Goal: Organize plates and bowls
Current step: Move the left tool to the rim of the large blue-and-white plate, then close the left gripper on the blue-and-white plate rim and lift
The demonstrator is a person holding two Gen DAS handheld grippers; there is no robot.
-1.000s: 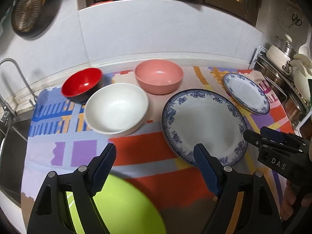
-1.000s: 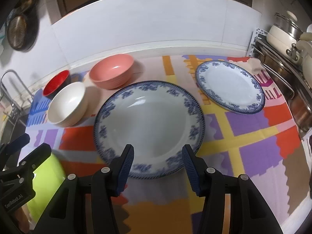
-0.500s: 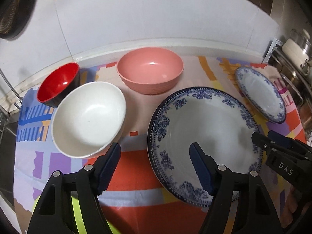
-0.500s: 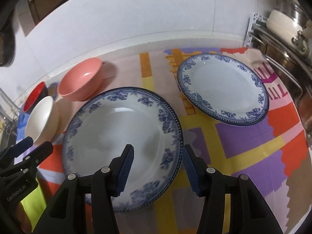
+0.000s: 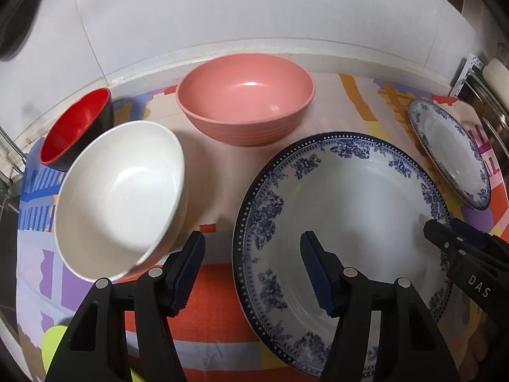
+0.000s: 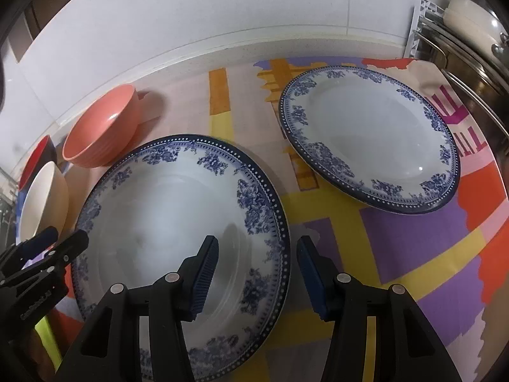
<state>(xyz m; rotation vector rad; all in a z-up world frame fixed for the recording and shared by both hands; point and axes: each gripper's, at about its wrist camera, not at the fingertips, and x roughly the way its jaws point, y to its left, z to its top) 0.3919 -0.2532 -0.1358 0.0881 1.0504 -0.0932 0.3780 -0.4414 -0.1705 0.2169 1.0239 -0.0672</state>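
From my feed I see a white tiled wall running behind the surface, which is pale stone along its back edge. A patchwork cloth of orange, purple, yellow and pink blocks covers most of it. At the right stands a metal rack holding a cream pot. Soft overhead light glints off the tiles.

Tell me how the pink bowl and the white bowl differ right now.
The pink bowl is salmon pink with ribbed rings round its outer wall; the white bowl is plain cream white. The pink bowl sits farther back, near the wall, while the white bowl is nearer the left gripper, just ahead of its left finger. Both stand upright and empty on the patterned cloth.
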